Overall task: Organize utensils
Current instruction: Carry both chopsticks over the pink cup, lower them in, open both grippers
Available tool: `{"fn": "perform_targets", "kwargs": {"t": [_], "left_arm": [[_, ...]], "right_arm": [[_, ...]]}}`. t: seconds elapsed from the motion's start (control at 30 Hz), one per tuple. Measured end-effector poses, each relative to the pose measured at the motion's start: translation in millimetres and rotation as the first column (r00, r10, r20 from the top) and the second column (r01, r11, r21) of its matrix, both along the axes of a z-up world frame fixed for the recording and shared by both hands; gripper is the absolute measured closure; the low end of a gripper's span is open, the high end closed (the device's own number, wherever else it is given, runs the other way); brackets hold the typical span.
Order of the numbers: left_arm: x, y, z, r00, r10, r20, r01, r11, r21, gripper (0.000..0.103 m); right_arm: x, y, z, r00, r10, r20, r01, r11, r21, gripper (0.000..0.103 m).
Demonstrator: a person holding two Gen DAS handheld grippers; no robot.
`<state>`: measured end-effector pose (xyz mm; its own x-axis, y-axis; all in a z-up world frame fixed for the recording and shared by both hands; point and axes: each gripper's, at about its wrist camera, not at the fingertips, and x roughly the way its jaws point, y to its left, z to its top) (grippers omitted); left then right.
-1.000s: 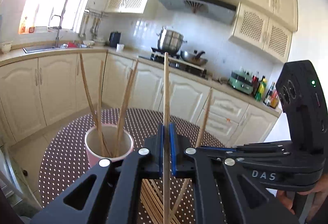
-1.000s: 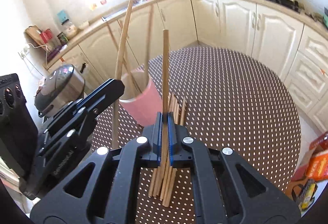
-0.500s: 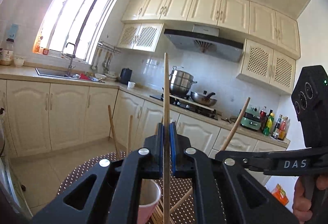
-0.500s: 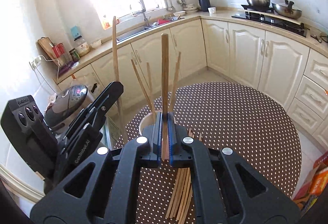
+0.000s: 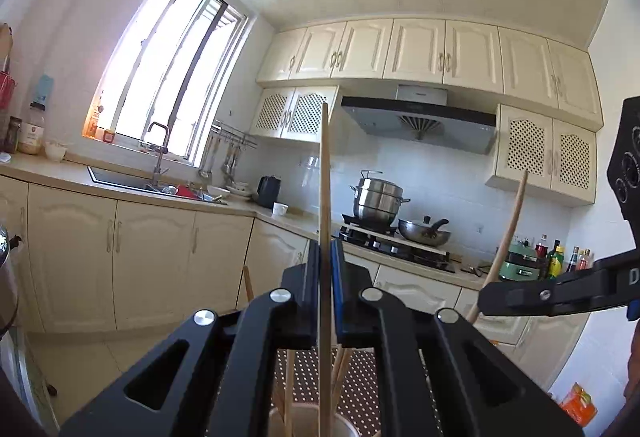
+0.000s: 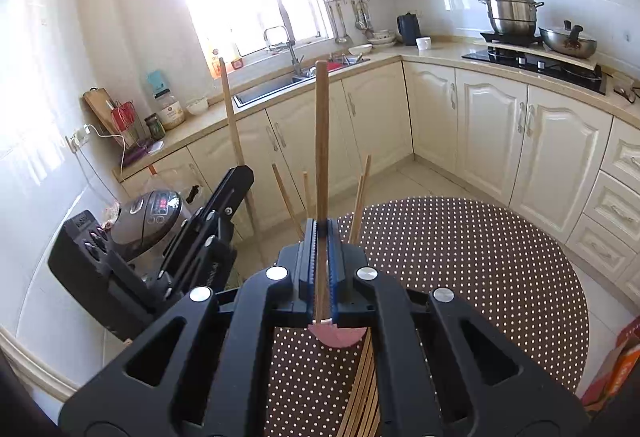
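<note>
My left gripper (image 5: pixel 325 251) is shut on a wooden chopstick (image 5: pixel 325 173) that stands upright through its jaws. Its lower end hangs over the pink cup (image 5: pixel 308 419), which holds several chopsticks. My right gripper (image 6: pixel 321 235) is shut on another upright chopstick (image 6: pixel 321 141), above and just in front of the pink cup (image 6: pixel 340 335). Loose chopsticks (image 6: pixel 362 393) lie in a bundle on the dotted table (image 6: pixel 480 277) under it. Each view shows the other gripper beside it: the right gripper (image 5: pixel 490 297) with its stick, the left gripper (image 6: pixel 240 179) with its stick (image 6: pixel 232 125).
A rice cooker (image 6: pixel 156 213) stands left of the table. Cream cabinets, a sink (image 6: pixel 272 85) and a stove with a steel pot (image 6: pixel 510 9) line the walls behind. An orange box (image 6: pixel 626 361) sits on the floor at the right.
Both grippers have risen with their chopsticks. The left one has tipped up to level, so the cup has sunk to the bottom of its view. The cup now sits under the right jaws.
</note>
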<state>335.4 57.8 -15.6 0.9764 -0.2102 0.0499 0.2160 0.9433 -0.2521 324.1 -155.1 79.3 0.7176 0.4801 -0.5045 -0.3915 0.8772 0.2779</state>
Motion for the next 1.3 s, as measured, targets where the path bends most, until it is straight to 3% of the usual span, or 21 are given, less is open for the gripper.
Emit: {"fn": "perform_targets", "kwargs": {"t": [0.27,0.73,0.8,0.83,1.0,1.13,1.3], "left_arm": [[16.8,-6.7,-16.1,0.998,0.053,0.019,-0.053,0.998,0.036,0.097],[15.1,-4.5,-44.2,0.996,0.000,-0.084,0.004,0.999,0.043,0.096],[13.6,-3.5,-45.6,0.995,0.000,-0.102,0.005,0.999,0.048,0.089],[11.6,-2.8,-46.4,0.995,0.002,-0.102,0.003,0.999,0.050,0.080],[3.2,-4.3,-43.9,0.994,0.001,-0.108,0.007,0.997,0.075,0.079],[-2.6,-6.2,-42.5,0.992,-0.004,-0.124,0.015,0.996,0.088,0.070],[-10.2,-8.4,-41.6,0.991,-0.001,-0.137,0.017,0.993,0.115,0.065]], "right_arm": [[11.0,4.4,-4.6,1.000,0.002,-0.006,-0.002,1.000,-0.009,0.098],[15.8,11.8,-25.9,0.998,0.007,-0.057,-0.008,1.000,-0.012,0.097],[15.9,12.3,-28.4,0.998,0.007,-0.062,-0.008,1.000,-0.009,0.097],[15.8,12.4,-29.9,0.998,0.005,-0.064,-0.006,1.000,-0.008,0.097],[14.1,14.2,-35.5,0.997,0.000,-0.075,0.000,1.000,-0.001,0.097],[14.6,13.9,-38.1,0.997,-0.005,-0.076,0.005,1.000,0.005,0.097],[16.4,14.9,-44.4,0.996,-0.008,-0.086,0.009,1.000,0.011,0.097]]}}
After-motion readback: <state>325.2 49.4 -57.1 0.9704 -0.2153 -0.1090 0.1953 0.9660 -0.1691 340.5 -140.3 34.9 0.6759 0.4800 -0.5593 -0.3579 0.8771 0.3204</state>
